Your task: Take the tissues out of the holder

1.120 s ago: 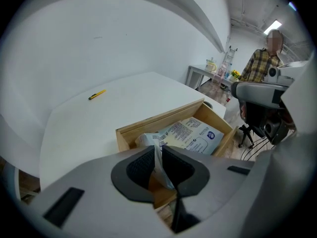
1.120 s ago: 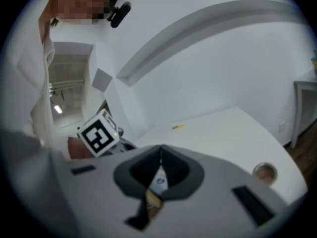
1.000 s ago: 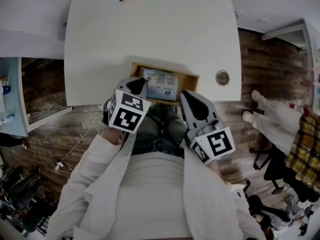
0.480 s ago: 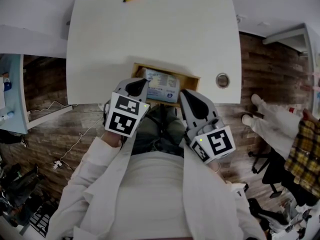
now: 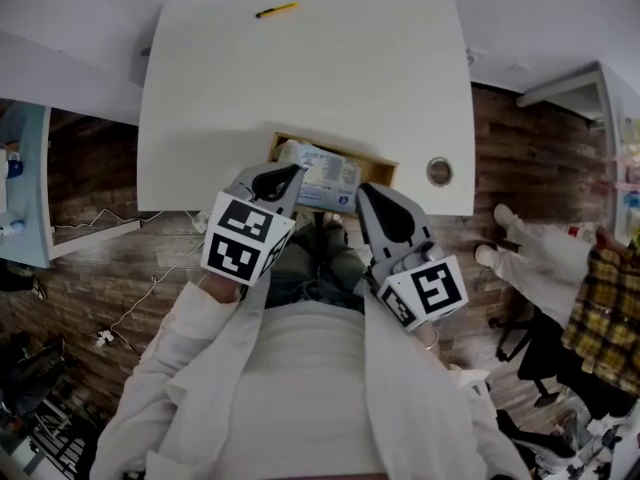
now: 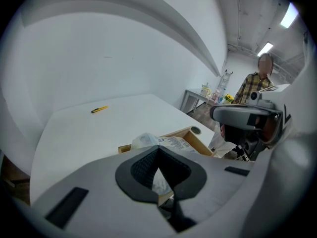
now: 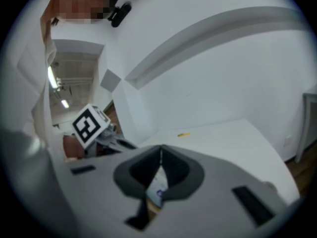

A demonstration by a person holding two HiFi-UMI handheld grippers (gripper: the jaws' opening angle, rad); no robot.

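Observation:
A wooden holder [image 5: 385,161] sits at the near edge of the white table [image 5: 300,68], with a plastic-wrapped tissue pack [image 5: 325,176] in it. My left gripper [image 5: 288,175] is at the pack's left end, shut on the crumpled wrapper there. In the left gripper view the left gripper [image 6: 158,148] has its tips together, and the pack [image 6: 173,143] bulges up over the holder's rim [image 6: 198,138]. My right gripper [image 5: 370,192] hangs just off the holder's near right corner, shut and empty. In the right gripper view the pack [image 7: 157,187] shows below the right gripper [image 7: 161,148].
A yellow pen [image 5: 276,10] lies at the table's far side. A round grommet [image 5: 438,172] sits in the tabletop right of the holder. A person in a plaid shirt [image 5: 600,308] stands to the right, and a blue shelf [image 5: 20,188] is at the left.
The left gripper has drawn slightly back toward me and down-left. The pack's left end now rides higher over the holder's edge. The right gripper has hardly moved.

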